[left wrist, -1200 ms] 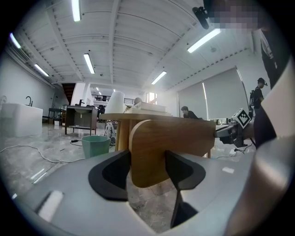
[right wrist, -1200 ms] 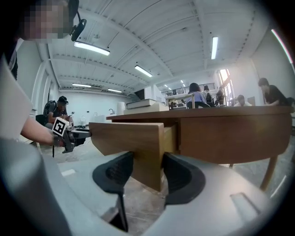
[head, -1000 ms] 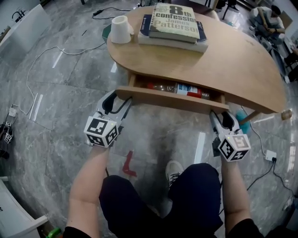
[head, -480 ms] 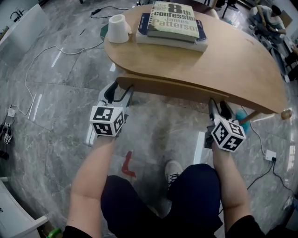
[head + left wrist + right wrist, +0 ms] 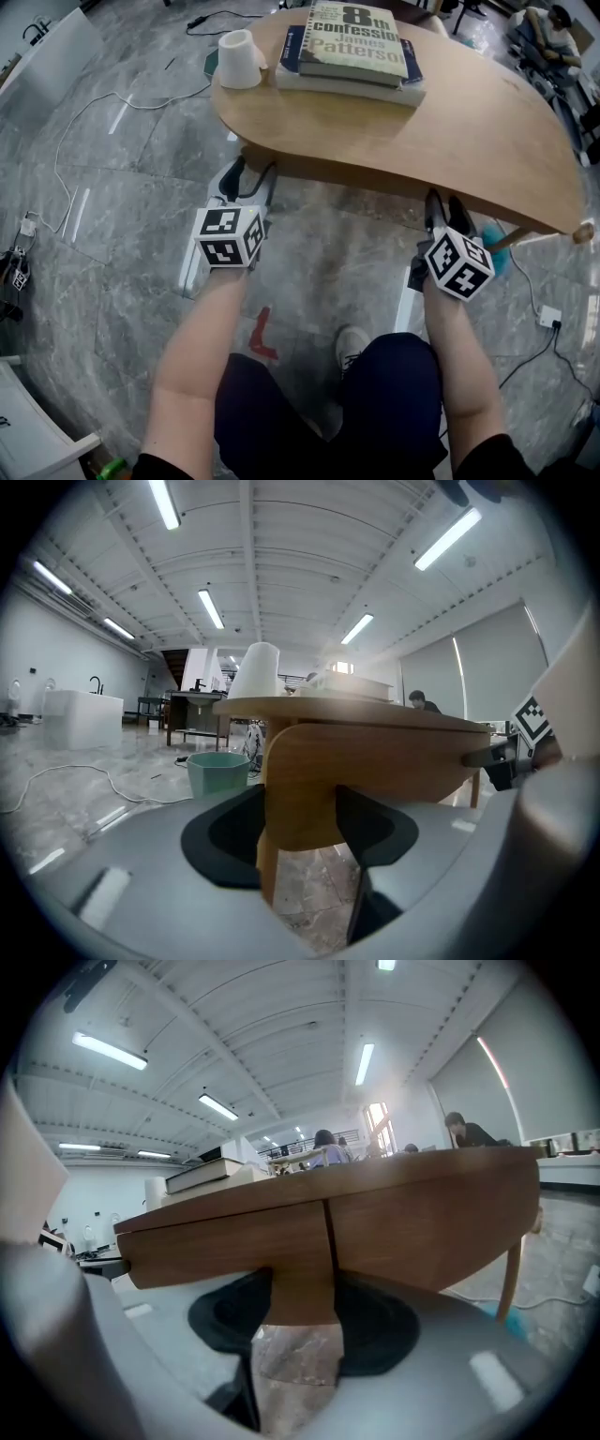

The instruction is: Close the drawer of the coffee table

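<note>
The wooden coffee table [image 5: 469, 131] fills the top of the head view. Its drawer front [image 5: 328, 178] sits in under the tabletop edge, with no gap and none of its contents showing. My left gripper [image 5: 248, 180] is at the drawer front's left end, and the wooden panel [image 5: 300, 771] fills the space between its dark pads. My right gripper [image 5: 445, 208] is at the right end, its jaws closed on the lower edge of the drawer front [image 5: 234, 1237]. In the right gripper view the front lies flush with the table's side panel [image 5: 431, 1222].
A stack of books [image 5: 356, 47] and an upturned white cup [image 5: 239, 58] stand on the tabletop. A teal bin [image 5: 217, 772] sits on the floor beyond the table. Cables [image 5: 94, 112] and a white plug block [image 5: 548, 317] lie on the marble floor. The person's knees are just behind the grippers.
The drawer has slid in under the tabletop, and the bottle inside it no longer shows. Both grippers moved toward the table with the drawer front.
</note>
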A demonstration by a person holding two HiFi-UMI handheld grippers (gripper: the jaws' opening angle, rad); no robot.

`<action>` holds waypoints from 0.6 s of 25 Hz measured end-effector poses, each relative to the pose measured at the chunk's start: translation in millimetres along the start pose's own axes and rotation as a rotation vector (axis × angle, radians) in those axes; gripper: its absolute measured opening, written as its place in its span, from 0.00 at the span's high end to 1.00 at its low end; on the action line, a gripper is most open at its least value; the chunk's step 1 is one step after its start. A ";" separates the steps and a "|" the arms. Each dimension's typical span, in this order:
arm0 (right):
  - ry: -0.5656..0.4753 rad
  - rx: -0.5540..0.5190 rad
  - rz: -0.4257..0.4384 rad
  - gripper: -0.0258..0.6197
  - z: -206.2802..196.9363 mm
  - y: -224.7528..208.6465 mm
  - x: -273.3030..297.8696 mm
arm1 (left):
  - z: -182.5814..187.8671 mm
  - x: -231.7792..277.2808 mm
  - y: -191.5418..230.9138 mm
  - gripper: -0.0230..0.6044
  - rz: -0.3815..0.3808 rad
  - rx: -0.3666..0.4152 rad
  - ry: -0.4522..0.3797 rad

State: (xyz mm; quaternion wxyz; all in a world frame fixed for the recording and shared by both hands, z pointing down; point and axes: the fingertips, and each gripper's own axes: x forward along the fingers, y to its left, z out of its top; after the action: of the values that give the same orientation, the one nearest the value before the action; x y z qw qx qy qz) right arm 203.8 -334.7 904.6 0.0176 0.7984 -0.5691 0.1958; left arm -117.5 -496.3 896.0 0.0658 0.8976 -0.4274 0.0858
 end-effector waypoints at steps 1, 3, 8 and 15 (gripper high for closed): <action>-0.001 0.009 -0.014 0.65 0.6 -0.3 1.8 | 0.5 2.0 0.3 0.57 0.007 -0.005 -0.001; -0.005 0.020 -0.037 0.65 1.3 -0.8 4.4 | 0.9 5.3 0.5 0.57 0.017 -0.015 -0.002; -0.031 0.028 -0.052 0.65 2.2 0.3 5.9 | 2.4 10.1 2.2 0.57 0.021 -0.021 -0.007; -0.056 0.023 -0.031 0.65 1.8 -0.8 5.7 | 2.5 6.2 5.7 0.62 0.015 -0.012 -0.005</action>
State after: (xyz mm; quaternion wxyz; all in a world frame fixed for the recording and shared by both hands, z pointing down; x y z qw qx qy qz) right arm 206.6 -340.0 904.9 -0.0046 0.8126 -0.5545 0.1795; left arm -117.9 -505.0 895.1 0.0694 0.8941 -0.4349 0.0814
